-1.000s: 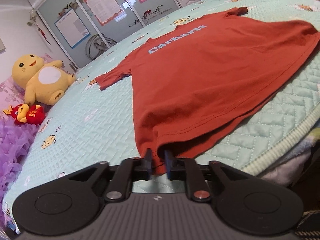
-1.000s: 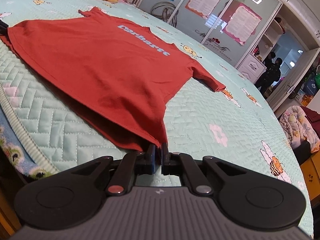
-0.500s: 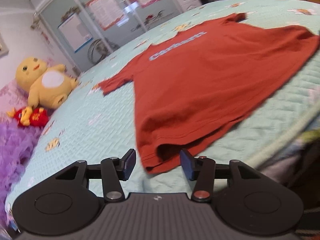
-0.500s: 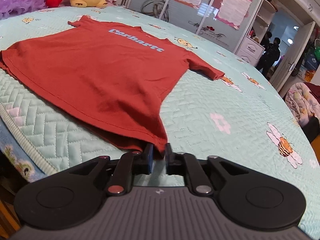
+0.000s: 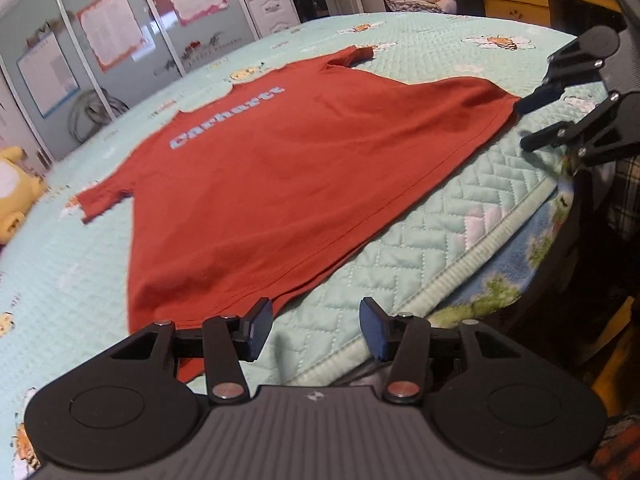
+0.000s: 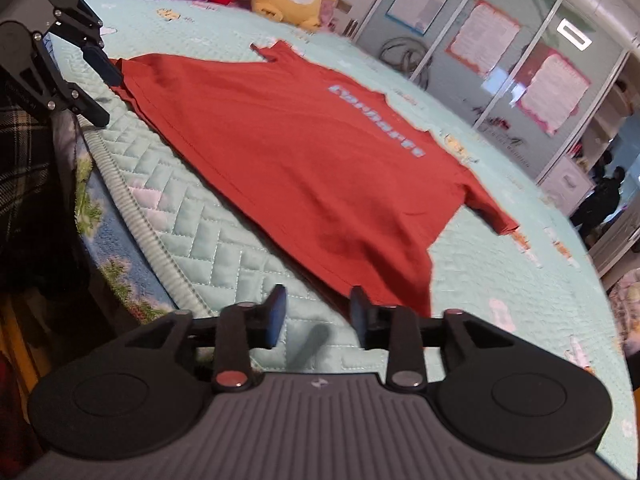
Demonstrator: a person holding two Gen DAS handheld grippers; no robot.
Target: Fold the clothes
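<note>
Left gripper [image 5: 316,328] fingers half apart, empty; right gripper [image 6: 318,316] fingers just been opening, nothing between them. Red T-shirt [image 5: 304,168] flat, face up on bed [image 5: 460,232], hem nearest, one hem corner just ahead of each gripper, long axis running away toward collar; both equally near

Yellow plush toy [image 5: 16,196] cut by the left picture edge, blurred. Lettering on the red T-shirt [image 6: 304,168] smeared, not readable in the right wrist view. Shirt corner at the bed's [image 5: 460,224] near edge hidden behind a finger [image 5: 256,330]. Dark figures [image 6: 600,196] in the doorway too small to tell.
</note>
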